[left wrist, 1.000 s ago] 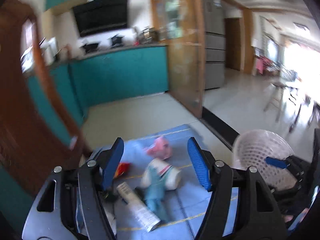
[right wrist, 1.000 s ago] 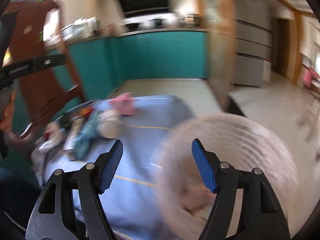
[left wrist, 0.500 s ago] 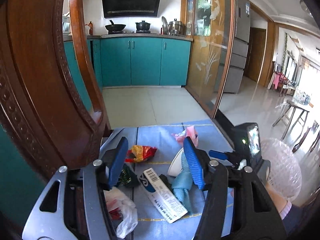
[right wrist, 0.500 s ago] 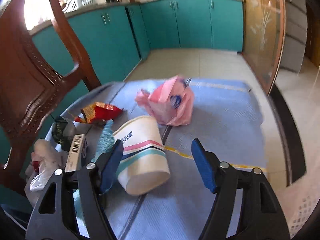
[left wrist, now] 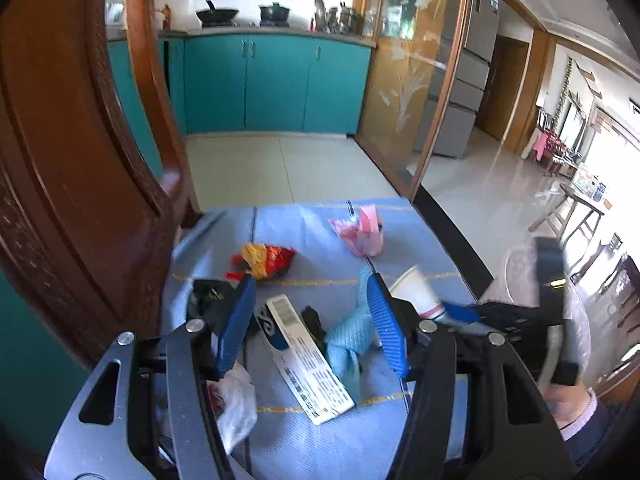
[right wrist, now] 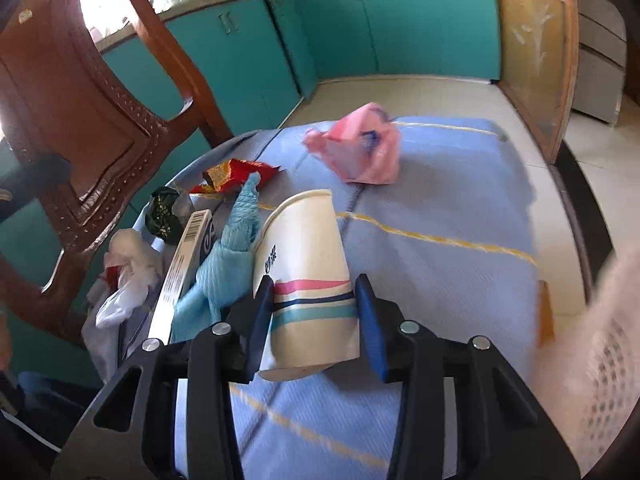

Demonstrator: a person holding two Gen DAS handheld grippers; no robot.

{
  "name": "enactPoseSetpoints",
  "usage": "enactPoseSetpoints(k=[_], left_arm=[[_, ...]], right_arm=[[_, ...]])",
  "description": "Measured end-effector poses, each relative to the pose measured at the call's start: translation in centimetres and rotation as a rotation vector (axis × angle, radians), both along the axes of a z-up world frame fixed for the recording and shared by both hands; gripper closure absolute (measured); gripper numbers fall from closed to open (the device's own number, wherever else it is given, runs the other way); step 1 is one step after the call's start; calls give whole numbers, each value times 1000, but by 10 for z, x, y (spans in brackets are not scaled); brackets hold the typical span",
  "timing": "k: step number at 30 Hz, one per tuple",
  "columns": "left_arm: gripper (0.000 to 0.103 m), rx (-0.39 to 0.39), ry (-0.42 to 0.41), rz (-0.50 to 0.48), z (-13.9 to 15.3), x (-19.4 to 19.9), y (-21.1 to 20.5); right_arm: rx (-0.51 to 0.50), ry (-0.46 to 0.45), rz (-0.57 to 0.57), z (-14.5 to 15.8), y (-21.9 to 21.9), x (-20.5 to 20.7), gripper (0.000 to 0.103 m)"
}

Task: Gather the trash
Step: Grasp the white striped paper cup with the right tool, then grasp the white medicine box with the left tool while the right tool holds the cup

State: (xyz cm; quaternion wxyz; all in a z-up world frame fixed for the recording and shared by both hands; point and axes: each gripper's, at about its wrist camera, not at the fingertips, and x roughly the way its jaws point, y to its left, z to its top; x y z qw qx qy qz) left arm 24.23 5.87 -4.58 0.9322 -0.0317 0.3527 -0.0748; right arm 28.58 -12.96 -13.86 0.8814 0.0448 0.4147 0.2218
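While the right gripper (right wrist: pixel 314 304) sits with its blue pads on either side of the paper cup (right wrist: pixel 304 264), it looks closed around the cup's base end, pads touching both sides. The cup lies tipped on the blue tablecloth (right wrist: pixel 440 200), white with pink, navy and teal stripes, plus some dark printed characters near the left pad that I can't read.

The left gripper (left wrist: pixel 312 320) is spread wide and holding nothing, hovering over the flat white box (left wrist: pixel 304 356). That box has a barcode at its far end and rows of small print, too tiny to make out, and a blue logo patch on one side.

Just beside the cup is a crumpled light-blue cloth (right wrist: pixel 228 256). Farther back there's a pink plastic bag (right wrist: pixel 360 148) with a bit of blue print, unreadable, and a red and yellow snack wrapper (right wrist: pixel 236 174). A dark green wrapper (right wrist: pixel 162 212) and a white plastic bag (right wrist: pixel 128 276) sit at the table's left edge near the carved wooden chair (right wrist: pixel 72 120). A white mesh basket (right wrist: pixel 612 352) blurs in on the right.
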Motion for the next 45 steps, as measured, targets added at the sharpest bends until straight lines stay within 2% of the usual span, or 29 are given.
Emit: enactPoseSetpoints(k=[6, 12, 17, 18, 19, 25, 27, 30, 35, 39, 45], left_arm=[[45, -11, 149, -36, -33, 15, -15], [45, 103, 294, -4, -81, 33, -34], [45, 116, 360, 28, -101, 41, -31], [48, 114, 366, 31, -103, 42, -29], [55, 115, 371, 35, -105, 42, -28], [74, 139, 338, 49, -105, 38, -27], [76, 164, 310, 52, -99, 33, -29], [77, 213, 239, 49, -86, 25, -34], [77, 199, 124, 18, -62, 10, -40], [77, 222, 39, 4, -49, 0, -47], [77, 222, -2, -13, -42, -8, -50]], right_arm=[[-33, -69, -60, 11, -25, -27, 61], [-26, -58, -50, 6, -25, -31, 61], [-30, -65, -27, 9, -23, -36, 61], [-37, -69, -24, 9, -22, -37, 61], [-46, -71, -20, 9, -20, -38, 61], [-100, -87, -4, 8, -12, -41, 61], [-109, -83, -5, 7, -12, -41, 61], [-124, -79, -9, 5, -11, -41, 61], [-138, -71, 4, 2, -6, -41, 61], [-121, -34, 49, -5, 1, -41, 61], [-144, -13, 66, -12, 10, -41, 57]])
